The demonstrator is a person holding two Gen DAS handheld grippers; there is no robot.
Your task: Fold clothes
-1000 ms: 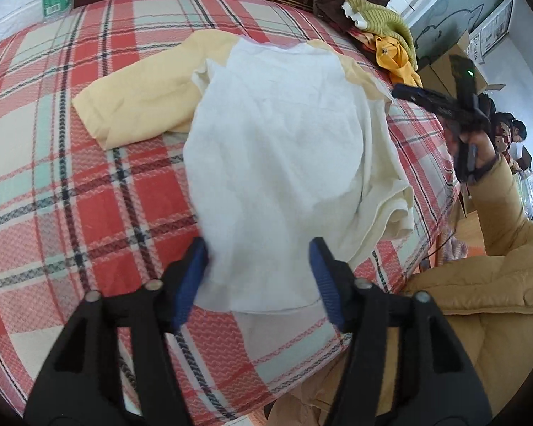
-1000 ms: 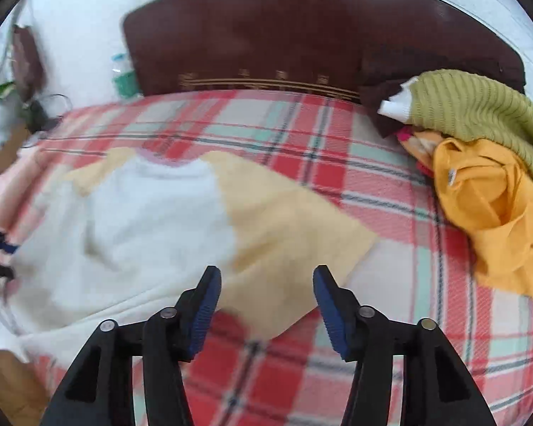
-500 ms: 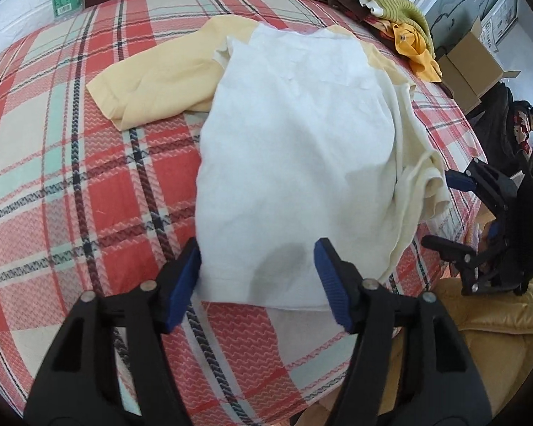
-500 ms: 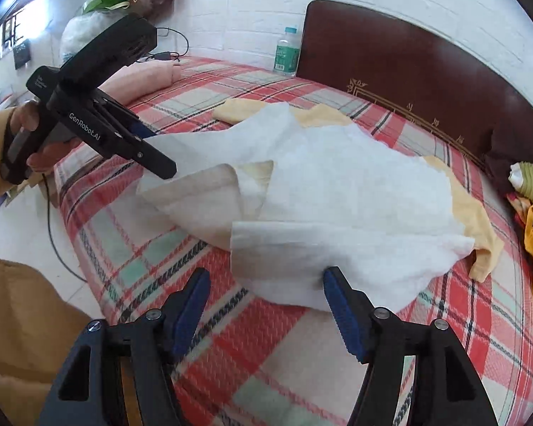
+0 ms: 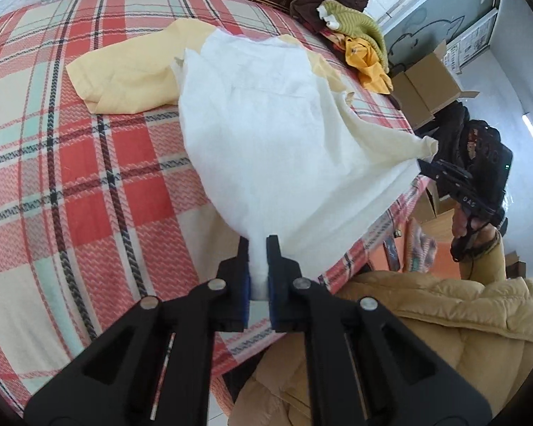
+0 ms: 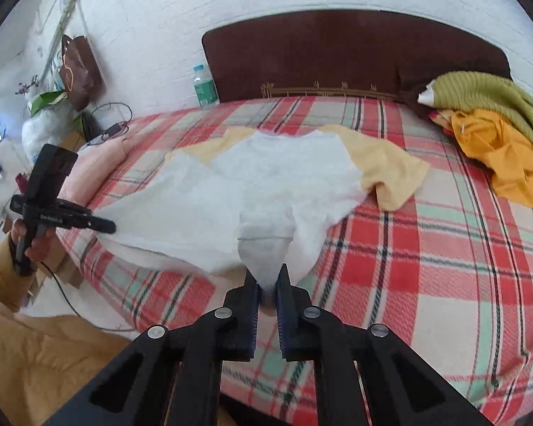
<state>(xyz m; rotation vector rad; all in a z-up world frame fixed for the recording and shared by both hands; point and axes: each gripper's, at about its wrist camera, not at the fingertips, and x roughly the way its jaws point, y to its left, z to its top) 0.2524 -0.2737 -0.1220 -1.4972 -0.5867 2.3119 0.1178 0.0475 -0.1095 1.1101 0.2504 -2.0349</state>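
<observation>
White-bodied cotton T-shirt with pale yellow sleeves (image 5: 266,113) lies spread on the red, cream and green plaid bedspread (image 5: 71,177), collar toward the dark brown headboard (image 6: 355,56), but its hem is now off the bed. Half a second ago both your grippers were spread wide at the bottom edge; now your left gripper (image 5: 257,277) is clenched on 1 hem corner and your right gripper (image 6: 266,293) on the other, each with white cloth bunched between the blue pads. The hem hangs taut between your 2 hands. That suggests you have the hold needed to carry the bottom up toward the collar. Keep both corners level so the fold lands square.
</observation>
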